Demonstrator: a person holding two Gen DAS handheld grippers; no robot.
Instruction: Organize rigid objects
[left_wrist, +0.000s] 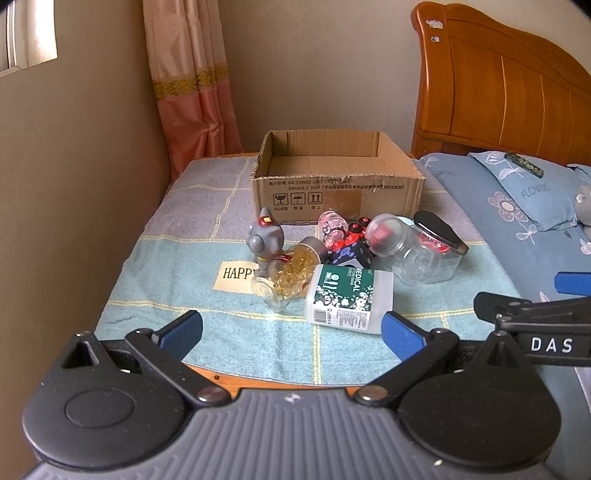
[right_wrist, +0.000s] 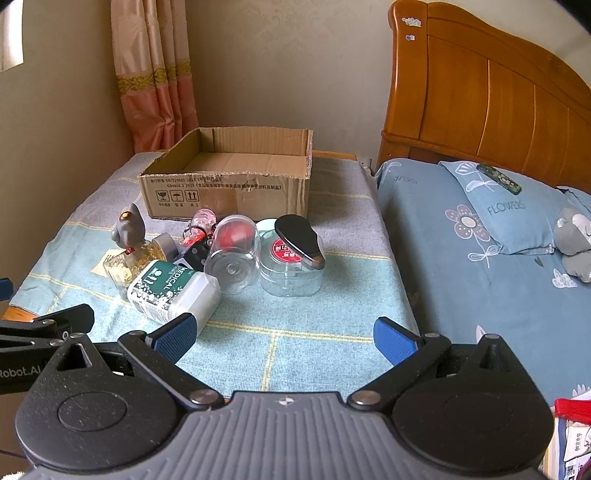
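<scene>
Both grippers hang back at the near edge of the table, and neither one holds anything. The left gripper (left_wrist: 291, 330) has its blue-padded fingers spread wide, nothing between them but the checked blue-green towel (left_wrist: 258, 343) that covers the table. The right gripper (right_wrist: 284, 338) matches it, fingers parted wide over bare towel.

The clutter sits mid-table, well ahead of both claws. Nearest is the white plastic bottle with a green "MEDICAL" label (left_wrist: 349, 295), lying on its side. Touching it on the left is a clear glass jar of yellow capsules (left_wrist: 288, 277), also tipped over. Behind that stands a grey, round-bodied toy figure with a red crest (left_wrist: 265, 238), upright. A pink translucent toy (left_wrist: 332, 225) and a black cube with red buttons (left_wrist: 349, 251) crowd the middle of the pile. To the right, a clear round plastic jar with something red inside (right_wrist: 234, 254) lies on its side, pressed against a clear heart-shaped container with a black lid (right_wrist: 291, 258), the lid tilted atop it.

Behind the heap, at the far end of the table, waits an open brown cardboard box (left_wrist: 336, 192), its floor showing only cardboard. Off to the right runs a bed with blue floral bedding (right_wrist: 480, 266) and a wooden headboard (right_wrist: 480, 99).
</scene>
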